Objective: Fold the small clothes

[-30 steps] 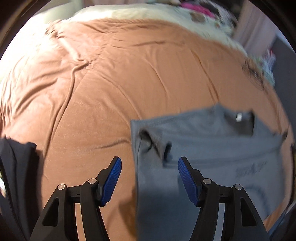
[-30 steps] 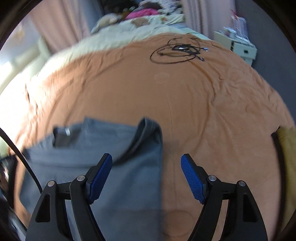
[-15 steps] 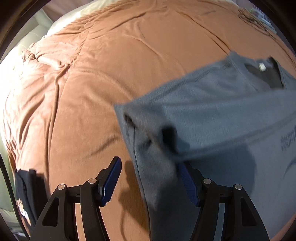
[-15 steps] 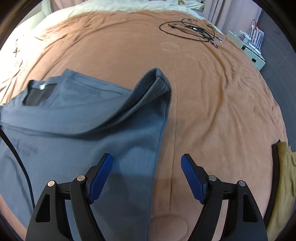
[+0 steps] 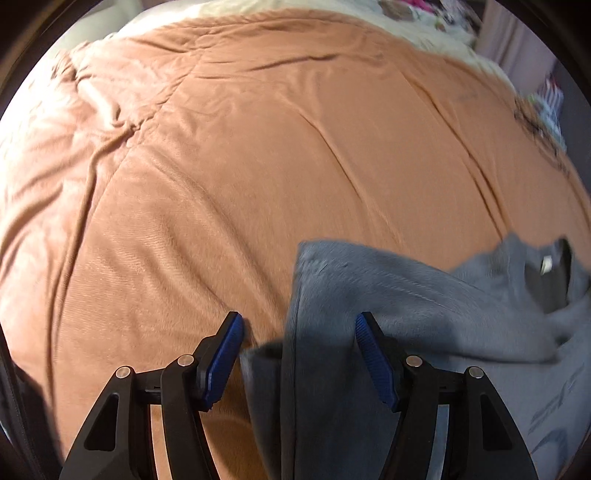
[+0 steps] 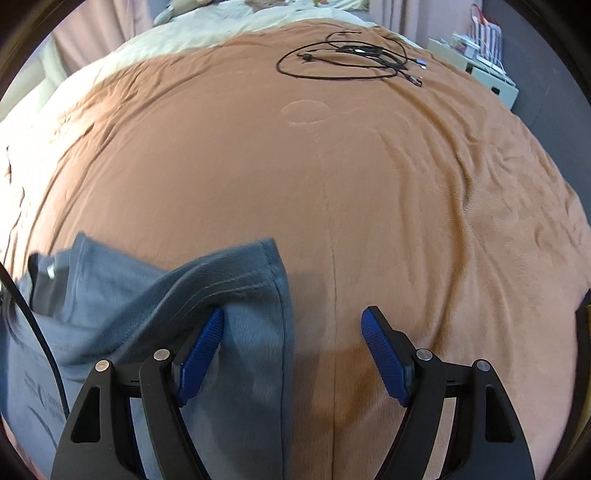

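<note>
Left wrist view: the left tongs [image 5: 299, 354] are spread wide, blue pads apart, with nothing pinched between them. A grey shirt [image 5: 424, 332] lies on the brown blanket [image 5: 258, 166] of the bed, filling the lower right of the view. Its left edge, a folded sleeve, runs down through the gap between the two fingers, and cloth lies against or over the right pad [image 5: 373, 358]; whether it truly touches is hard to tell because the fabric is blurred. The left pad [image 5: 221, 362] sits over bare blanket. The collar with a small white label [image 5: 546, 263] shows at the far right, and faint print [image 5: 554, 417] marks the shirt's front lower down. The blanket is creased, most heavily at the upper left. Pale bedding [image 5: 424, 22] lies beyond its far edge.

Right wrist view: the right tongs [image 6: 291, 354] are also wide open and hold nothing. The shirt [image 6: 129, 295] lies at the lower left on the blanket [image 6: 369, 184]. Its right sleeve is folded back over the body, and the hem edge drapes over the left pad [image 6: 201, 360], part of the cloth hanging between the fingers. The right pad [image 6: 384, 358] is above bare blanket, apart from the shirt. The collar label [image 6: 51, 272] shows at the far left. A tangle of black cable [image 6: 351, 55] rests on the far part of the blanket. A white cabinet [image 6: 480, 70] stands beside the bed at upper right.
</note>
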Motion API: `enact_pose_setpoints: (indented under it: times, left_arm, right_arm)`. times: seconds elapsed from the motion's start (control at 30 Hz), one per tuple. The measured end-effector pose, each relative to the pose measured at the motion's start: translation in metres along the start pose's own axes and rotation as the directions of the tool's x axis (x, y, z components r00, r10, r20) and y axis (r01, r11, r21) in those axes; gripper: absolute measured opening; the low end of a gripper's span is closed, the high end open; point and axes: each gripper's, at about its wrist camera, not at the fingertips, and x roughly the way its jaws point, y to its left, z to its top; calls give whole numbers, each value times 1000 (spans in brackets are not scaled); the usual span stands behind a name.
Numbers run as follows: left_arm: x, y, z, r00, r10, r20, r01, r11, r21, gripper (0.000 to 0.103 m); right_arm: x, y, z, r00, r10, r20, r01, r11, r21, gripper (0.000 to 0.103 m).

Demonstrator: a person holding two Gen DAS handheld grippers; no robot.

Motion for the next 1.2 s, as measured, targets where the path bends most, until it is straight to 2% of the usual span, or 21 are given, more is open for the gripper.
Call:
enact_pose_setpoints:
  times: [0.13,0.2,0.27,0.33,0.4,0.5,0.57,0.6,0.67,0.9,1.1,1.2]
  left_arm:
    - [3,15,6,995,-97,18,98,992,-84,57]
    - [5,21,8,992,-128,20,130,984,-119,53]
    - [6,25,9,988,-150,26,152,976,-154,47]
    - [5,30,10,985,-170,32,173,969,-177,30]
    - [2,31,10,984,-175,37,178,967,-179,18]
    - [-6,29,8,985,-162,57,169,972,-161,11]
    - [-15,26,4,986,-146,75,156,977,-148,9]
    - [-19,26,5,987,-139,85,151,978,-144,9]
    - [-27,26,5,987,-126,103,139,982,-129,8]
    - [-67,25,8,979,-97,181,113,990,-84,8]
    - [-95,26,14,969,-60,240,83,993,-85,7]
    - [-94,29,23,969,-39,244,64,993,-98,7]
  right_arm:
    - [2,-13,6,998,50,36,-52,998,44,75]
    - [1,-19,3,990,132,44,-135,989,68,73]
    - [5,-25,4,984,174,44,-177,980,85,68]
    - [9,-34,5,980,194,46,-198,974,111,63]
    - [12,-44,6,973,226,50,-231,963,138,55]
    - [15,-51,8,965,257,52,-262,953,150,39]
    - [15,-54,9,965,258,52,-263,954,146,14]
    - [12,-56,13,966,251,60,-257,956,143,10]
    - [5,-52,15,969,234,85,-243,962,123,6]
    - [-43,-32,4,967,181,179,-189,981,30,4]
    - [-81,-28,5,955,162,250,-174,984,25,3]
    - [-87,-24,7,954,146,262,-156,987,21,3]
